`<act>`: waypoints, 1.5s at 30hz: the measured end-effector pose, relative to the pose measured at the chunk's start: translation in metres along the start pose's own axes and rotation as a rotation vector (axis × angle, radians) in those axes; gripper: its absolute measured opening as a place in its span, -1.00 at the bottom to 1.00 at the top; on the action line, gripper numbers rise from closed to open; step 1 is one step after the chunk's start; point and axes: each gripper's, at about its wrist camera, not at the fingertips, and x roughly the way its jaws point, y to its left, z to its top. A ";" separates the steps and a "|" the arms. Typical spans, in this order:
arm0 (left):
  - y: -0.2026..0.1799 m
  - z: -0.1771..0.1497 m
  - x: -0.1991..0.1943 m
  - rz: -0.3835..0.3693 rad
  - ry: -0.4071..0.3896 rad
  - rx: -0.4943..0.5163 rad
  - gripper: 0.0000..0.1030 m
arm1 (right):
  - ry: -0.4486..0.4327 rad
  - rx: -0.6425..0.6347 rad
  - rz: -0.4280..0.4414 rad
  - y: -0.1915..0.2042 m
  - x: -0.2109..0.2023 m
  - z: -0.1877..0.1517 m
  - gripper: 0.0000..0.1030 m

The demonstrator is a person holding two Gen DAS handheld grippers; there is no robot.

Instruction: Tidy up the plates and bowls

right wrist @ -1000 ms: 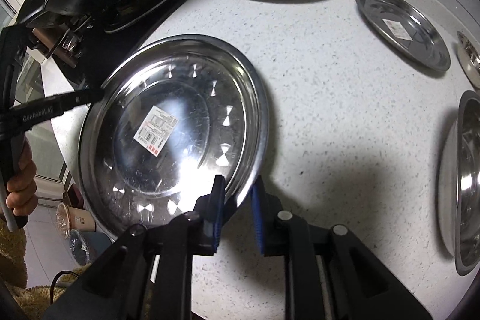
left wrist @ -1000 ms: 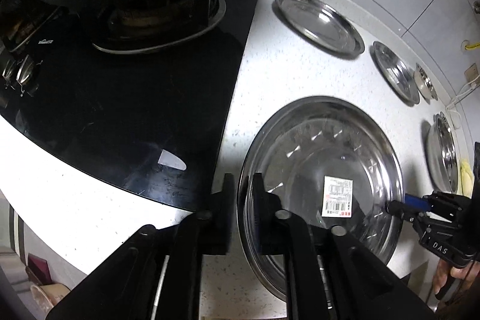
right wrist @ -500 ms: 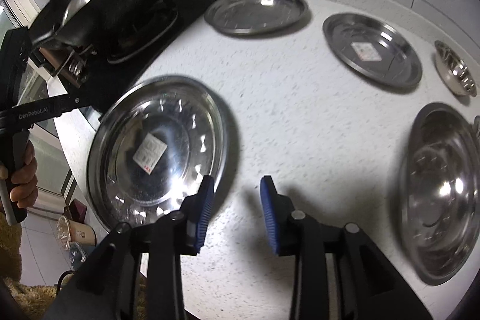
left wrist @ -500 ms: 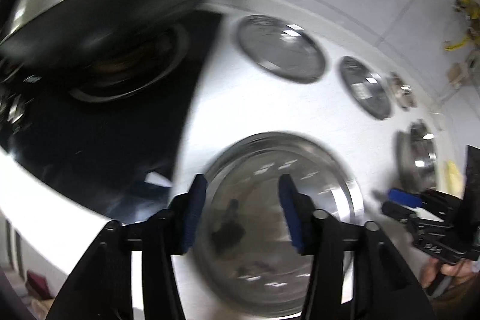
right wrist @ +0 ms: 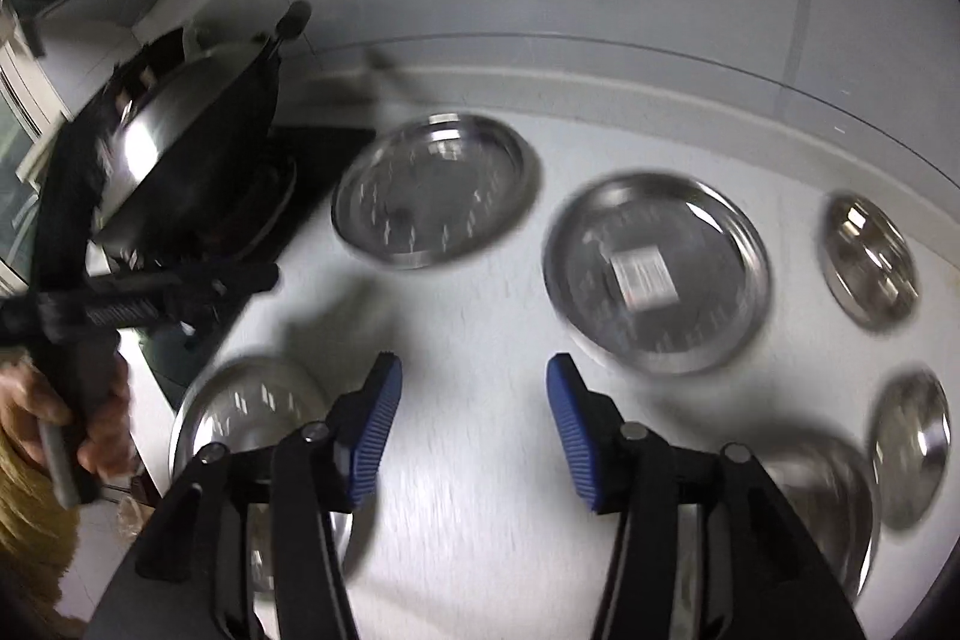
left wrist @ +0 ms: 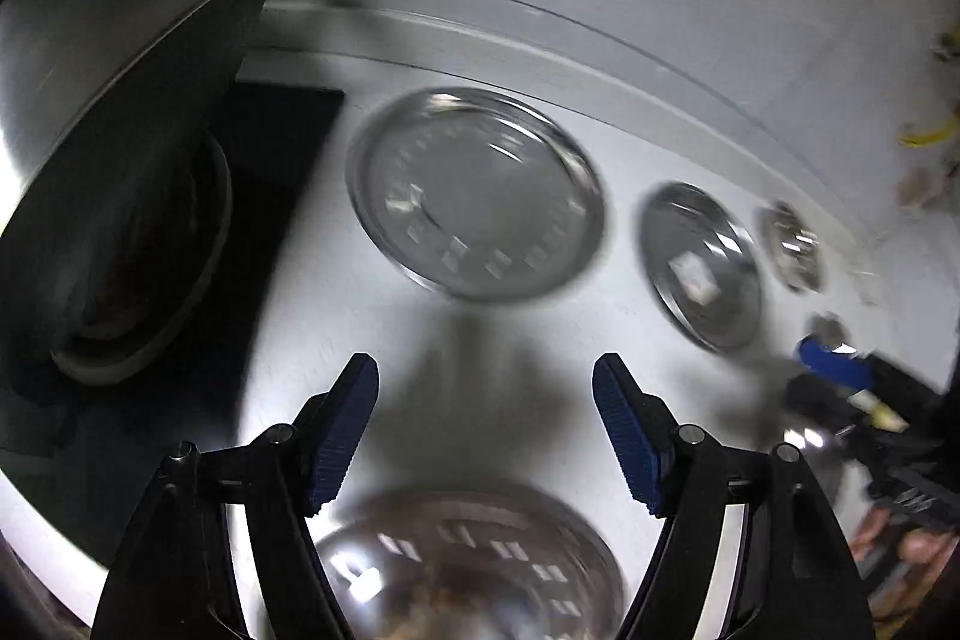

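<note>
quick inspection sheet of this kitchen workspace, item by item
surface: pale speckled counter, black hob at its left end.
job's things: large plate lies free near the hob, two plates further back, one plain, one with a label; small bowl and two more steel dishes at the right, blurred.
clutter: wok on the burner.
grippers: left gripper and right gripper both open, jaws just opening, nothing between them.
cables: yellow cord by the wall, blurred.
surroundings: grey wall panels behind; a hand on the left gripper's handle.
</note>
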 end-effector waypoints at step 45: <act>-0.001 0.053 0.047 0.277 -0.117 -0.068 -0.69 | 0.055 0.051 -0.030 -0.036 0.123 0.120 -0.76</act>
